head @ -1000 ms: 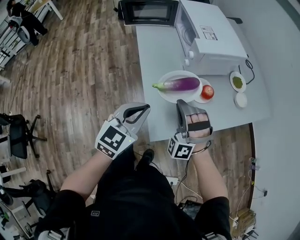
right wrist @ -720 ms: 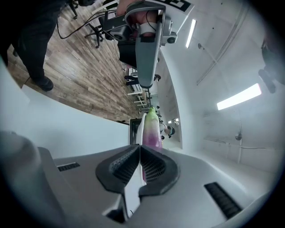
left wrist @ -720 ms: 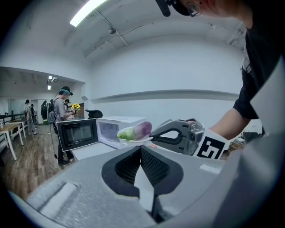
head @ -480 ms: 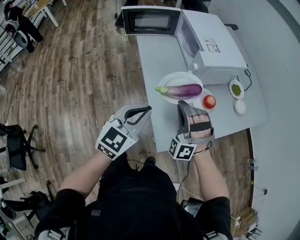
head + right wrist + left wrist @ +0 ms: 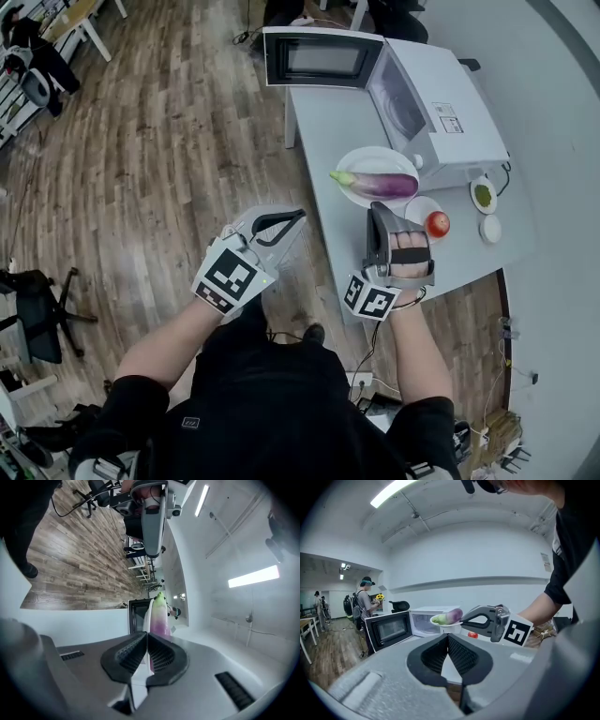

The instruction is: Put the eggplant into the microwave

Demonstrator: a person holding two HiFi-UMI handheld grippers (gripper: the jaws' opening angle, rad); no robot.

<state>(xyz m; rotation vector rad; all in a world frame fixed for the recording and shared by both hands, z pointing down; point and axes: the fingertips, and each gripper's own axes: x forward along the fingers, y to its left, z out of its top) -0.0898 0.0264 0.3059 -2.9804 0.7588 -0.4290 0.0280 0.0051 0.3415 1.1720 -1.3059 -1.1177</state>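
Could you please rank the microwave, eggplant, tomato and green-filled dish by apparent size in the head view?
1. microwave
2. eggplant
3. tomato and green-filled dish: these look too alike to rank.

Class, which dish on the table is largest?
The white plate bearing the eggplant; the saucer under the tomato and the other dishes are clearly smaller.

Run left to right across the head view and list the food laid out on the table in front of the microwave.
eggplant on its white plate → tomato → small dish of something green
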